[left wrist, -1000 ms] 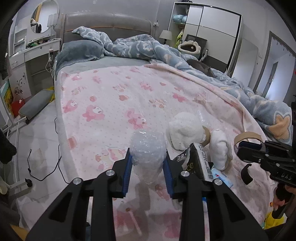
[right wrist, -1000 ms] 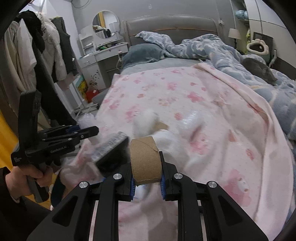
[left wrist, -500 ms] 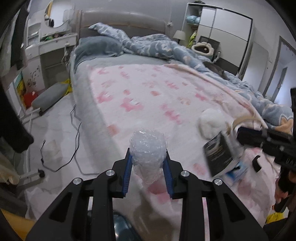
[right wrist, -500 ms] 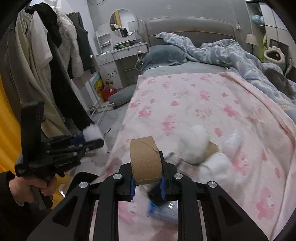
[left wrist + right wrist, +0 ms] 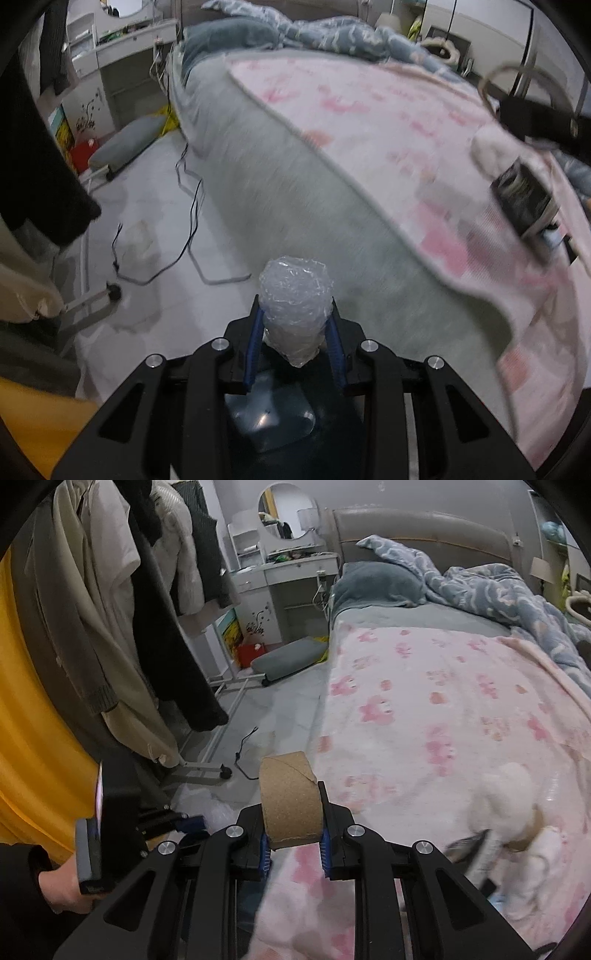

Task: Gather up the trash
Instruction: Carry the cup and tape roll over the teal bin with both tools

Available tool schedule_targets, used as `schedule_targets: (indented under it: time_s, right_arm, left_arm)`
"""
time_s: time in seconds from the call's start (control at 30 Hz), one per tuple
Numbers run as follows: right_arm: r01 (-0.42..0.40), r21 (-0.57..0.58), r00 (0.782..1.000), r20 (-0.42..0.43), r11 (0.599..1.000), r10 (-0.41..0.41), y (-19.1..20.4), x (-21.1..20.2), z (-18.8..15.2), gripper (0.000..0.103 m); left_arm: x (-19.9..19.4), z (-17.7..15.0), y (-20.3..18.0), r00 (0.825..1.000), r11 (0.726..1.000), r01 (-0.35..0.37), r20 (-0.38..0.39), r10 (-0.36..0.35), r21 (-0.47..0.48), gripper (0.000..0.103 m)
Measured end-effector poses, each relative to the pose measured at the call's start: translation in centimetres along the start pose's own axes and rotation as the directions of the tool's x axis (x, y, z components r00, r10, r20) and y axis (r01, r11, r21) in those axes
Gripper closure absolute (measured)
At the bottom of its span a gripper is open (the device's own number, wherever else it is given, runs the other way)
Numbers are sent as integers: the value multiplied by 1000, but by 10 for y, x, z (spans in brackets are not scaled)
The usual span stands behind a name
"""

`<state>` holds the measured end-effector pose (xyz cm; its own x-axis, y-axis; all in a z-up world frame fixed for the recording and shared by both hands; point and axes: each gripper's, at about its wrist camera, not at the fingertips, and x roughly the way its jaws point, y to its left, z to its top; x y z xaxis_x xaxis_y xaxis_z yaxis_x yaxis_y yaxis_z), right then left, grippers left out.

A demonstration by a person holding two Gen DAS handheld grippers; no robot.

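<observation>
My left gripper [image 5: 294, 328] is shut on a crumpled wad of clear plastic wrap [image 5: 294, 299] and holds it off the bed's left edge, above a dark blue bin [image 5: 273, 417] with a liner. My right gripper [image 5: 292, 825] is shut on a brown cardboard tube [image 5: 290, 799] at the bed's near left corner. On the pink blanket [image 5: 443, 709] lie white fluffy tissue wads [image 5: 498, 805] and a dark packet [image 5: 524, 195]. The left gripper also shows in the right wrist view [image 5: 184, 825], low on the left.
Grey bed side [image 5: 295, 206] and tiled floor with black cables [image 5: 184, 221]. A clothes rack with coats [image 5: 122, 627] stands on the left. A grey cushion [image 5: 291, 659] lies on the floor by a white dresser [image 5: 280, 579]. A blue quilt [image 5: 498, 587] is at the bed's head.
Both grippers swung left off the bed, still holding their items. The left one now hangs over the floor and the bin; the bed trash slid to the right of both views.
</observation>
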<state>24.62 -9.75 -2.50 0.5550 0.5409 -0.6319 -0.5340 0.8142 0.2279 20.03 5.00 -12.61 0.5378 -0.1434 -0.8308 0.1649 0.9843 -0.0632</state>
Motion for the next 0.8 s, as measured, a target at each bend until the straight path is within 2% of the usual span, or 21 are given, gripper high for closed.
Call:
schedule_targets:
  time_s: [0.17, 0.37, 0.63, 0.8]
  right_arm:
    - [-28, 37, 998, -62, 999, 30, 15, 27, -2, 82]
    - [-46, 37, 990, -133, 998, 50, 37, 59, -4, 82]
    - [-78, 7, 968, -240, 997, 78, 75, 105, -16, 82]
    - [-87, 0, 949, -304, 996, 83, 90, 130, -25, 82]
  left_arm:
    - [8, -21, 23, 998, 1000, -13, -66, 12, -16, 69]
    - [23, -47, 43, 982, 999, -9, -187, 2, -38, 69]
    - [40, -80, 60, 940, 998, 8, -339, -27, -56, 68]
    - [38, -89, 72, 925, 996, 34, -374, -63, -84, 66]
